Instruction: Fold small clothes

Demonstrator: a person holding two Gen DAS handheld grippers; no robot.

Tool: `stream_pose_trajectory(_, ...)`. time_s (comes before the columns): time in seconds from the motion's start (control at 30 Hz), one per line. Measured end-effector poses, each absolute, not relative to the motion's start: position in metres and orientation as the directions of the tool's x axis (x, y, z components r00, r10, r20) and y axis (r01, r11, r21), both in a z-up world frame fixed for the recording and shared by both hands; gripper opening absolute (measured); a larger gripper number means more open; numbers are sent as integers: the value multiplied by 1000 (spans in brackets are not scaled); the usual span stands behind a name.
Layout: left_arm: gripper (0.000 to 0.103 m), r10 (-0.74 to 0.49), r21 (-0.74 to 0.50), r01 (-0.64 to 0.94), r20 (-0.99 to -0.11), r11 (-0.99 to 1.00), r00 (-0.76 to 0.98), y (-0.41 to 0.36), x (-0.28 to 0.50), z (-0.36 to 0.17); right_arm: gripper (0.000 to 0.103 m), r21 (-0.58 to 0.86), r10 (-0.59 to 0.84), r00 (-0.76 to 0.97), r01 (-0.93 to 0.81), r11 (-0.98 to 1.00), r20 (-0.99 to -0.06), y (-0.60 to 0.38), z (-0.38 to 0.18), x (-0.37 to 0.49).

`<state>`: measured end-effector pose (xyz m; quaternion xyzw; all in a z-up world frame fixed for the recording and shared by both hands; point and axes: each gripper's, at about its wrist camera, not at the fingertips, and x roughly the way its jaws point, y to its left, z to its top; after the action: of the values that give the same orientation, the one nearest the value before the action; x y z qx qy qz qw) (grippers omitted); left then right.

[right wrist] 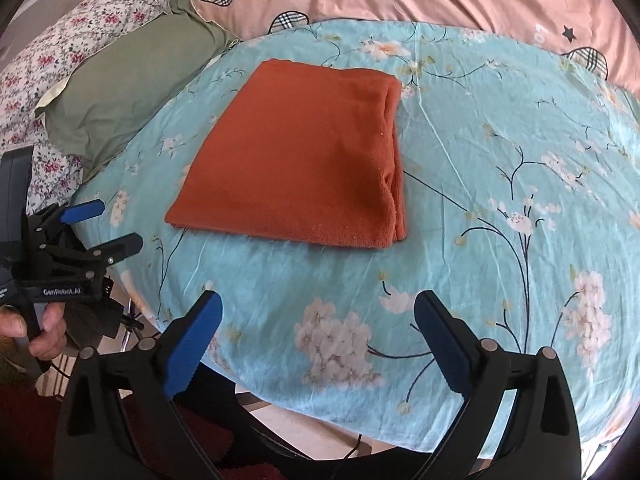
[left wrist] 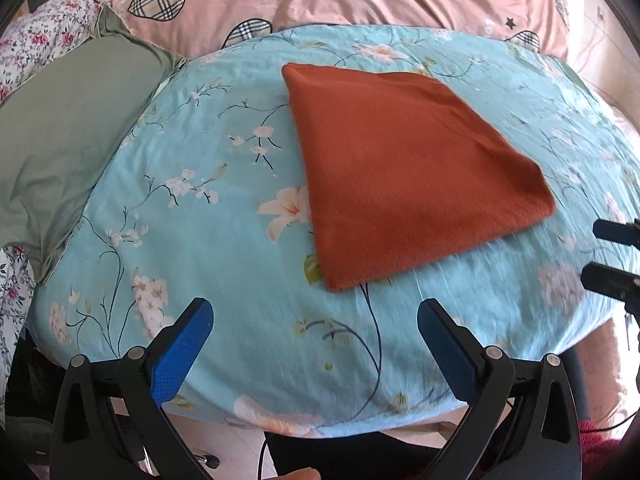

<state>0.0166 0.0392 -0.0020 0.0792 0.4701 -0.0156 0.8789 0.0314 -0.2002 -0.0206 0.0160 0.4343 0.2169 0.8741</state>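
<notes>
Floral sheet (left wrist: 200, 240): folded cloth (left wrist: 400, 168) beyond spread jaws.

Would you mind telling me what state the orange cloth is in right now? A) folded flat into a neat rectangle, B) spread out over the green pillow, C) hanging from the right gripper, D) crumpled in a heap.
A: the orange cloth lies flat on the blue floral sheet with stacked layers showing along one edge, and both the left gripper and right gripper are open and clear of it.

Bright daylight, soft shadows, strong fisheye bending at dark rims, slight motion blur on the right side
</notes>
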Motion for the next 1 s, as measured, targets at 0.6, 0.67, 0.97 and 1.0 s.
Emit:
stream_pose_trajectory(0.6, 102, 72, 151, 88, -810, 985, 582, 39, 43, 10, 100, 148, 394, 518, -452, 880, -760, -171, -6, 68)
stream_pose_trajectory(0.67, 102, 87, 167, 83, -804, 982, 588, 38, 44, 11, 100, 137, 388, 520, -456, 879, -760, -170, -3, 72)
stream_pose_trajectory(0.97, 102, 100, 194, 91, -789, 977, 606, 36, 56, 14, 102, 110, 385, 520, -482, 869, -762, -165, 6, 90)
stream_pose_trajectory(1.0, 102, 100, 193, 91, -789, 977, 606, 35, 58, 14, 102, 110, 385, 519, -483, 869, -763, -164, 6, 92)
